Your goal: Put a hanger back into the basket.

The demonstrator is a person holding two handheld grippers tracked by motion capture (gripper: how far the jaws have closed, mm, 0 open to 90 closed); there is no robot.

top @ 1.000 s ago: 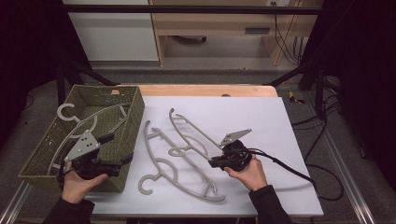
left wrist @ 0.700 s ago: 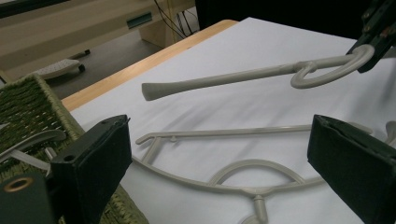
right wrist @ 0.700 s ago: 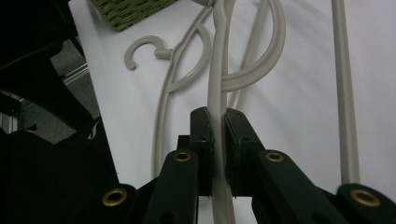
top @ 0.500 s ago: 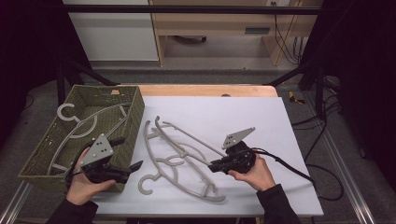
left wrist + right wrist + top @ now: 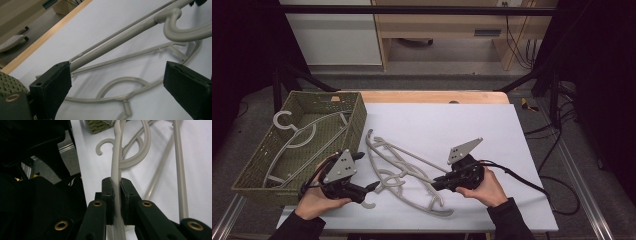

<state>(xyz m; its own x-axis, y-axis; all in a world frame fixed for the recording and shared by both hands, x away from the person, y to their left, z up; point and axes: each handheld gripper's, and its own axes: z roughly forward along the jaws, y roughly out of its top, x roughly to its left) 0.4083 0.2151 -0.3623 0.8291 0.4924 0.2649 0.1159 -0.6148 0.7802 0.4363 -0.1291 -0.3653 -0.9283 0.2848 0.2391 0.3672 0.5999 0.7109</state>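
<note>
Low in the middle of the high view, the right gripper [image 5: 435,184] has its jaws clamped on a grey plastic hanger [image 5: 412,165], one of a tangled pair lying on the white table [image 5: 492,130], probably to pull it free. At lower left, the left gripper [image 5: 371,187] holds its jaws wide beside the hangers, likely readying a grip, with the green basket [image 5: 357,112] of hangers just beside it.

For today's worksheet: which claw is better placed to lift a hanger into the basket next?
Right. The right claw is already shut on a hanger; the left claw is open, holding nothing, beside the basket.
</note>
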